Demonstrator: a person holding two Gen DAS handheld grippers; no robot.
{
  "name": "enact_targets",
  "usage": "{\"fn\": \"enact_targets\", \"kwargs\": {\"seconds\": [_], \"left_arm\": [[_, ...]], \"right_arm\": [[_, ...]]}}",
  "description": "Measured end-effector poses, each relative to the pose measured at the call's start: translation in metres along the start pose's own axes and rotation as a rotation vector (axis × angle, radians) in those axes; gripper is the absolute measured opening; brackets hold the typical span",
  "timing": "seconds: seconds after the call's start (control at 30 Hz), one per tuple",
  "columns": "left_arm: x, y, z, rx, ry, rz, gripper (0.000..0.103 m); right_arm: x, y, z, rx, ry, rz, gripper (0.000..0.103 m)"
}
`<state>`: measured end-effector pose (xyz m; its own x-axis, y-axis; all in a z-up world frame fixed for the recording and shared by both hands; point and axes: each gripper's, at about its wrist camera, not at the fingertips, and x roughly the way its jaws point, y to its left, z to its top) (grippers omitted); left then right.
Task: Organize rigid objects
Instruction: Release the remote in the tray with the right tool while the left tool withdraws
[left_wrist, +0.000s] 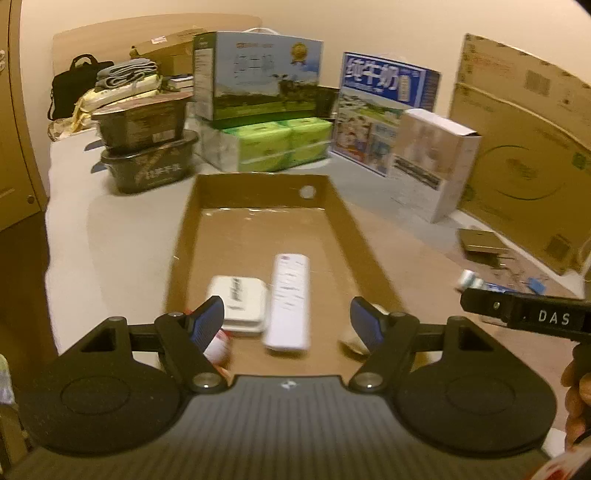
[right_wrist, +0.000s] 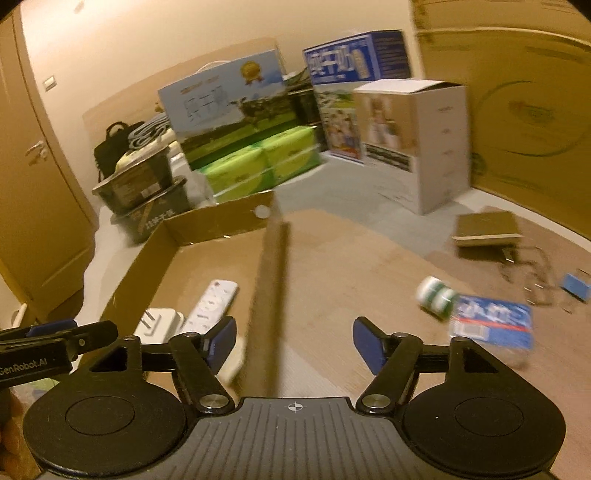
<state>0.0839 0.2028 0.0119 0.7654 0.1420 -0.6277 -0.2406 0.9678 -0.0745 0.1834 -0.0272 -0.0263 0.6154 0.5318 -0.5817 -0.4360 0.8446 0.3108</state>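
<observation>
My left claw (left_wrist: 287, 320) hangs spread wide w/ nothing in it, over the near end of the cardboard tray (left_wrist: 341, 218). In the tray lies the white remote (left_wrist: 289, 300), long axis running toward the tray's far wall, red-button end farthest from me. A white adapter (left_wrist: 240, 301) sits just beside the remote on its left. My right claw (right_wrist: 294, 345) is likewise spread, nothing in it, astride the tray's right wall. Right of the tray, on the brown tabletop (right_wrist: 351, 251), lie a green-white bottle (right_wrist: 436, 297) and a blue packet (right_wrist: 493, 323). Stacked boxes (left_wrist: 258, 77) stand beyond the tray.

"GenRobot.AI" on left tongs (right_wrist: 55, 332); "DAS" on right tongs (left_wrist: 491, 306)
</observation>
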Motion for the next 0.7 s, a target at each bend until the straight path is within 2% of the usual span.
{"fn": "enact_targets", "kwargs": {"seconds": [0.33,0.7], "left_arm": [[-0.038,-0.059,-0.022,0.025,-0.006,-0.048,0.075],[-0.049,-0.100,-0.041,0.058,0.004,-0.090,0.093]], "right_arm": [[-0.076,-0.041,-0.023,0.015,-0.036,-0.077,0.078],[-0.126,-0.083,-0.050,0.024,-0.057,-0.164,0.084]]}}
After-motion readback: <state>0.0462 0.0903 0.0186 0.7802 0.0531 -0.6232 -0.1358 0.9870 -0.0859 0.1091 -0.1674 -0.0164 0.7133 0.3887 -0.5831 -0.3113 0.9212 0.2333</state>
